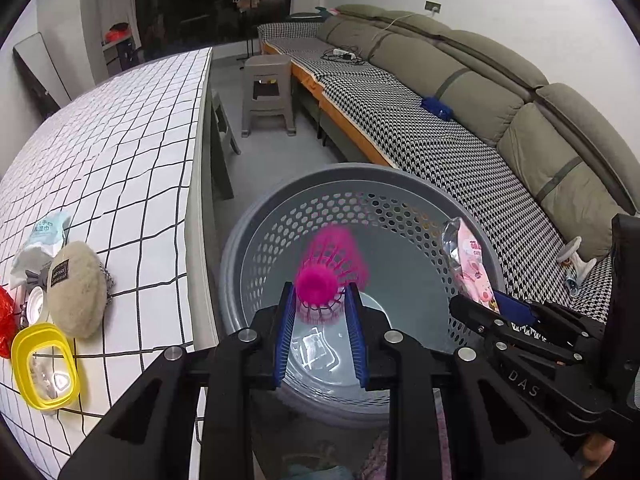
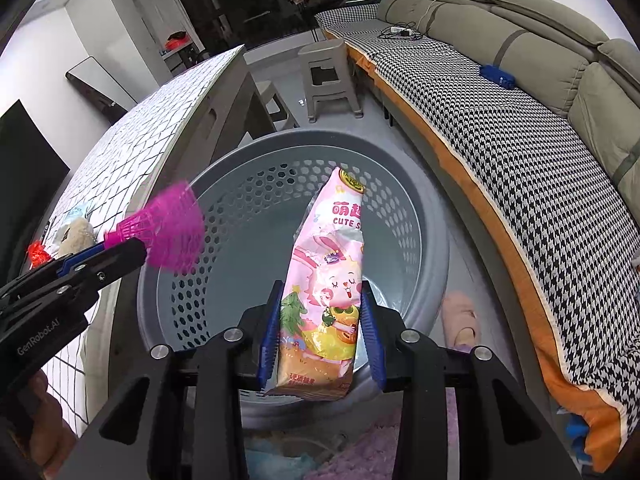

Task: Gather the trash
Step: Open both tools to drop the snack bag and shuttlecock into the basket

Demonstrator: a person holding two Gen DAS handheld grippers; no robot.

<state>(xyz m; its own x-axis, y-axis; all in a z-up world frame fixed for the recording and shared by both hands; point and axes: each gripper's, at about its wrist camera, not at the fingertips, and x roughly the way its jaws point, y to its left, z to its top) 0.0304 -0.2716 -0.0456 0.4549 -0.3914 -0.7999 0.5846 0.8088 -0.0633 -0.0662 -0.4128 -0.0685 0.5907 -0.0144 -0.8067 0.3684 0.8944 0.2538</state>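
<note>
Left wrist view: left tongs (image 1: 320, 300) clench a magenta plastic shuttlecock (image 1: 330, 270) above the grey perforated basket (image 1: 280, 220); right tongs (image 2: 320, 320) grip the pink snack wrapper (image 2: 324, 280), lengthwise, also over it.

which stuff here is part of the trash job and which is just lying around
Part of the job:
- pink shuttlecock, held by the left gripper
- snack wrapper, held by the right gripper
- grey basket under both

Lying about:
- sofa
- stool
- yellow container and beige pouch on the table
</note>
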